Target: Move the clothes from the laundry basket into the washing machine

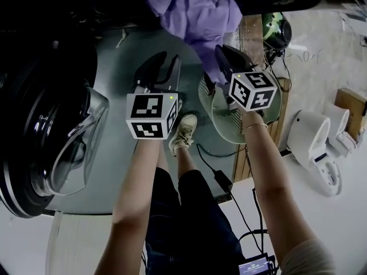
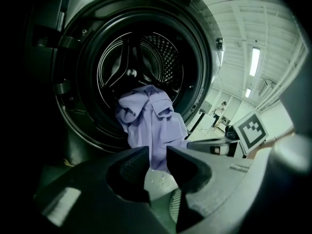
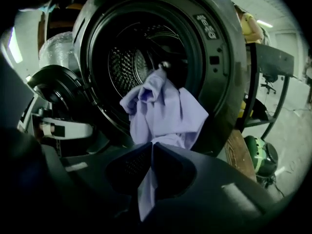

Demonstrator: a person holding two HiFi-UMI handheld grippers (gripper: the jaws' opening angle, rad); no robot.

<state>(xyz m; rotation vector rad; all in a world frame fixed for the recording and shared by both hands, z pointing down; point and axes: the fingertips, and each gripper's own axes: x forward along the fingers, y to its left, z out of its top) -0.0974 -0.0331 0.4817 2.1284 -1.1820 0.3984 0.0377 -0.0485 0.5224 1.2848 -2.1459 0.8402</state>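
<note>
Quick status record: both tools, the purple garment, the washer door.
left tool: open, nothing pinched
right tool: shut on the lower edge of the purple garment
purple garment: hangs out of the drum over its front rim
washer door: swung open
task: garment not yet fully inside

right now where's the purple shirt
Head view, top centre: purple shirt hangs from the washing machine drum, lower end pinched in the right gripper.

Both forearms reach forward; left claw [image 2: 157, 152] jaws slightly apart, right claw [image 3: 151, 147] clamped on purple shirt [image 3: 163, 113]
</note>
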